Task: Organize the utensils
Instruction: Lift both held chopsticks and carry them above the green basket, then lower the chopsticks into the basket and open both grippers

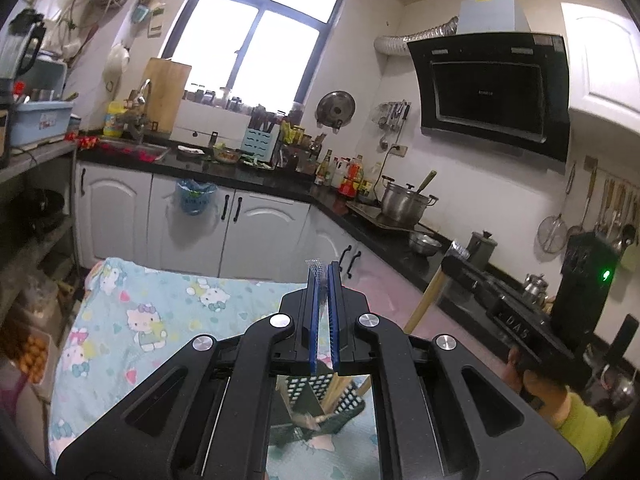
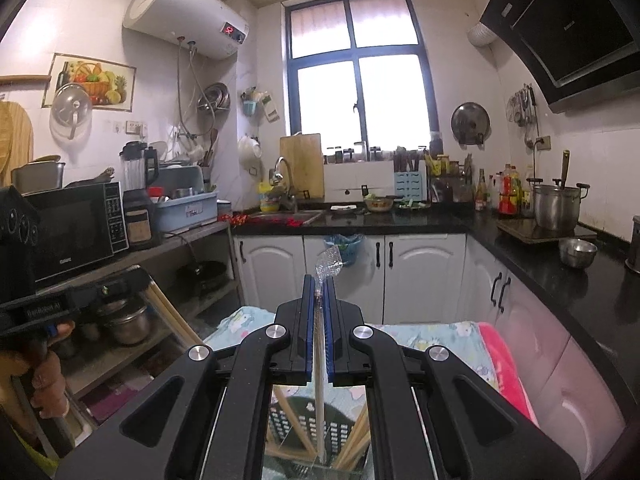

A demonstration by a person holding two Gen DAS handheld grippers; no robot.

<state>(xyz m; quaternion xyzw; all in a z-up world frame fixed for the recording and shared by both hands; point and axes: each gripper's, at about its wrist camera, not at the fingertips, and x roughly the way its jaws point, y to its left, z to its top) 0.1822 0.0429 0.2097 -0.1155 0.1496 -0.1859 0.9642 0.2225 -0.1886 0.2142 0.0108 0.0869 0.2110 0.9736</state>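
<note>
My left gripper (image 1: 324, 270) is shut on a pair of wooden chopsticks in a clear wrapper (image 1: 317, 267), whose tip pokes out above the blue pads. From the right wrist view, that gripper (image 2: 140, 276) is at the left, with the chopsticks (image 2: 172, 316) slanting down from it. My right gripper (image 2: 319, 280) is shut on another wrapped chopstick pair (image 2: 320, 400), its crinkled plastic end (image 2: 330, 264) sticking up. Below both grippers stands a dark perforated utensil holder (image 2: 340, 436) containing several wooden chopsticks (image 2: 356, 436). In the left wrist view the right gripper (image 1: 454, 260) is at the right with its stick (image 1: 424, 300).
The holder stands on a table with a light blue cartoon-print cloth (image 1: 140, 320) and a pink blanket (image 2: 504, 360). White cabinets (image 2: 412, 272) and a black counter (image 2: 540, 264) run behind and to the right. A shelf with a microwave (image 2: 76, 228) is on the left.
</note>
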